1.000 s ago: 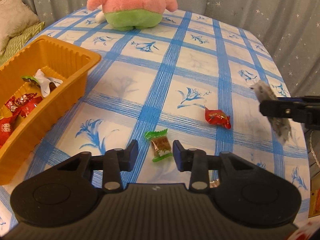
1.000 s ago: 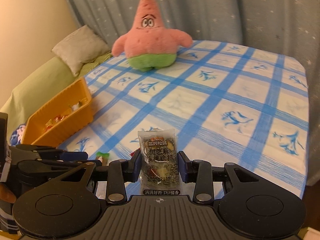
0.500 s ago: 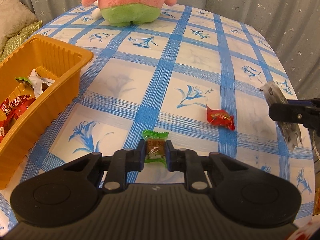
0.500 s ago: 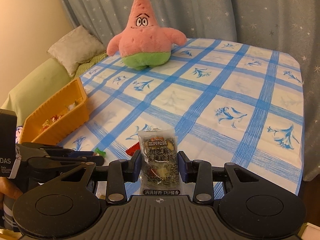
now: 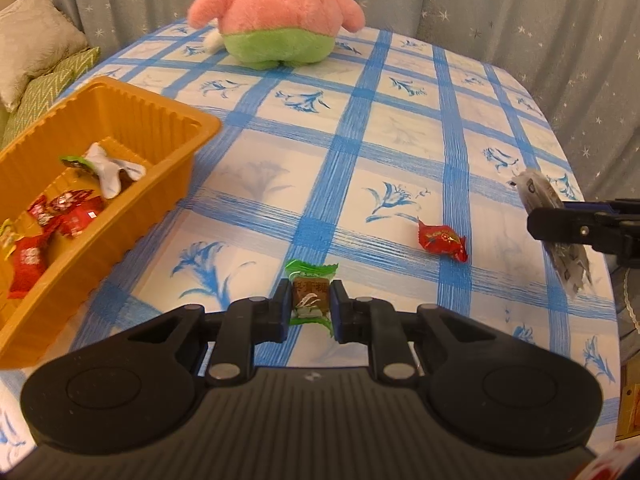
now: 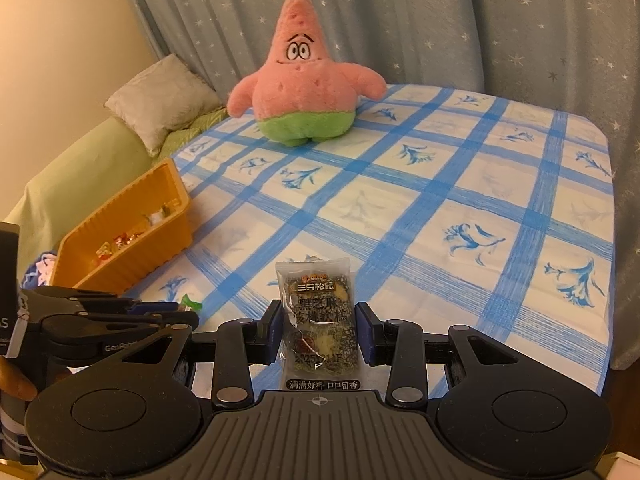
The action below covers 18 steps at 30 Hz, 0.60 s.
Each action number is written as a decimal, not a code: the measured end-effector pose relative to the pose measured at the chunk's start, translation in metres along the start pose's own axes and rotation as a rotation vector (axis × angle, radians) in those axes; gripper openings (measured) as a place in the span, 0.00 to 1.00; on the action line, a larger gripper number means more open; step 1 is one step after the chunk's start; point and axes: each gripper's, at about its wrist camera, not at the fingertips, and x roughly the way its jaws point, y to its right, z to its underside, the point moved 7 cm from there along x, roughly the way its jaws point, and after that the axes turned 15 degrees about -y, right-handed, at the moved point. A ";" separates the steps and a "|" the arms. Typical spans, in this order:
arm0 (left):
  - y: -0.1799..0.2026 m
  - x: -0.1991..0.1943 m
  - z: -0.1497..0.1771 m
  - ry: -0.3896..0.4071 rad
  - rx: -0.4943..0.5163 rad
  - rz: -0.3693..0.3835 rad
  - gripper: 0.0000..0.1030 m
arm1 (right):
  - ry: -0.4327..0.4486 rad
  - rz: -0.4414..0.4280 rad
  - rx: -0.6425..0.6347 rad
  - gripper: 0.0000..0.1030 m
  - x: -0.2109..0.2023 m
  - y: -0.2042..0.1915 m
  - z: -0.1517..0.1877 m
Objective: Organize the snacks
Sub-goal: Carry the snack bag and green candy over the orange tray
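My left gripper [image 5: 310, 306] is shut on a green-wrapped brown candy [image 5: 310, 298] and holds it just above the blue-checked tablecloth. A red-wrapped candy [image 5: 442, 240] lies on the cloth to the right of it. An orange tray [image 5: 160, 164] at the left holds several red candies and a white one. My right gripper [image 6: 318, 326] is shut on a clear packet of dark sesame cake [image 6: 318, 320], upright between its fingers. The right gripper with its packet [image 5: 560, 216] shows at the right edge of the left wrist view. The orange tray [image 6: 160, 236] is also at the left in the right wrist view.
A pink and green star plush [image 5: 276, 20] sits at the far side of the table; it also shows in the right wrist view [image 6: 304, 84]. A starry grey curtain hangs behind. A sofa with a grey cushion [image 6: 160, 96] lies to the left. The table's right edge is near the right gripper.
My left gripper closed on the green-wrapped candy and lifted it slightly. The right gripper kept its packet and drifted a little to the right.
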 end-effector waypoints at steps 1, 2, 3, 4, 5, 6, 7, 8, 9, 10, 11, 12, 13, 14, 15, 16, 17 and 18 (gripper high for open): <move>-0.002 -0.005 0.002 0.004 -0.005 0.000 0.17 | 0.001 -0.004 -0.004 0.37 0.000 -0.002 -0.001; -0.005 -0.009 0.004 0.009 -0.012 -0.001 0.17 | 0.003 -0.008 -0.008 0.37 -0.001 -0.004 -0.001; -0.008 -0.014 0.007 0.014 -0.018 -0.001 0.17 | 0.004 -0.013 -0.013 0.37 -0.001 -0.007 -0.002; -0.011 -0.019 0.009 0.017 -0.024 -0.003 0.17 | 0.004 -0.019 -0.019 0.37 -0.001 -0.011 -0.002; -0.014 -0.023 0.012 0.020 -0.031 -0.006 0.17 | 0.004 -0.025 -0.027 0.37 -0.001 -0.014 -0.003; -0.018 -0.028 0.014 0.024 -0.040 -0.008 0.17 | 0.003 -0.031 -0.036 0.37 -0.001 -0.018 -0.003; -0.022 -0.033 0.017 0.029 -0.050 -0.009 0.17 | 0.001 -0.036 -0.046 0.37 -0.001 -0.023 -0.004; -0.026 -0.039 0.019 0.035 -0.060 -0.010 0.17 | 0.000 -0.043 -0.057 0.37 0.000 -0.028 -0.005; -0.031 -0.044 0.022 0.040 -0.070 -0.014 0.17 | -0.003 -0.051 -0.067 0.37 0.001 -0.033 -0.006; -0.036 -0.050 0.025 0.047 -0.082 -0.018 0.17 | -0.006 -0.059 -0.079 0.37 0.002 -0.038 -0.007; -0.041 -0.055 0.027 0.053 -0.094 -0.022 0.17 | -0.010 -0.068 -0.091 0.37 0.003 -0.044 -0.008; -0.046 -0.060 0.029 0.059 -0.107 -0.026 0.17 | -0.014 -0.076 -0.103 0.37 0.005 -0.050 -0.009; -0.052 -0.064 0.031 0.064 -0.121 -0.032 0.17 | -0.017 -0.085 -0.117 0.37 0.006 -0.056 -0.010; -0.058 -0.069 0.033 0.067 -0.133 -0.040 0.17 | -0.021 -0.094 -0.133 0.37 0.007 -0.063 -0.011; -0.063 -0.073 0.035 0.071 -0.146 -0.048 0.17 | -0.024 -0.103 -0.151 0.37 0.009 -0.071 -0.012; -0.069 -0.078 0.037 0.077 -0.159 -0.056 0.17 | -0.028 -0.113 -0.167 0.37 0.011 -0.078 -0.014; -0.074 -0.082 0.039 0.083 -0.173 -0.063 0.17 | -0.031 -0.124 -0.183 0.37 0.013 -0.086 -0.016; -0.080 -0.086 0.040 0.090 -0.187 -0.069 0.17 | -0.035 -0.136 -0.199 0.37 0.015 -0.094 -0.017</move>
